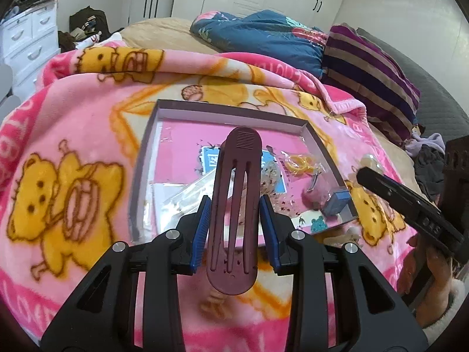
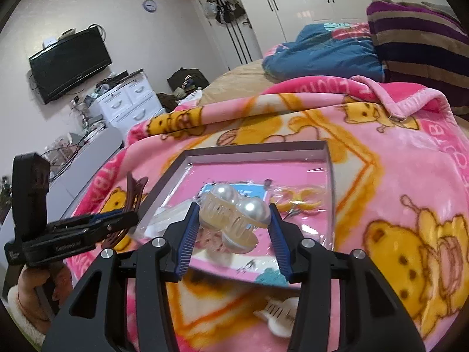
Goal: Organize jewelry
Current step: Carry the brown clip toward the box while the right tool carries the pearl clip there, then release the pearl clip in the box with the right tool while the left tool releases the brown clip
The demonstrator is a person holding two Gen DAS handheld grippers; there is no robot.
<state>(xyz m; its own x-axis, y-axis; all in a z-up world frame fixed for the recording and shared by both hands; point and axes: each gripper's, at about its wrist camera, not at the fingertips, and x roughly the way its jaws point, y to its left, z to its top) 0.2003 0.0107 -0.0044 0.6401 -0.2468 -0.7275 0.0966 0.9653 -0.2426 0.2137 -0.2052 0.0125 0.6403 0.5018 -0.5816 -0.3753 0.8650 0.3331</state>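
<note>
Here maroon hair clip (image 1: 234, 208) clamped between left gripper (image 1: 234, 228) pads.

Each handheld tool is a black plastic two-finger gripper: the left gripper (image 1: 234, 228) and the right gripper (image 2: 233, 240) share angular black arms with triangular cut-outs, round silver screw heads at the joints, and ribbed blue rubber pads (image 1: 202, 231) lining the fingers. Seen side-on, the housing carries small pale lettering. The person's hand (image 2: 38, 287) emerges from a fluffy cream sleeve cuff (image 2: 20, 311).
</note>
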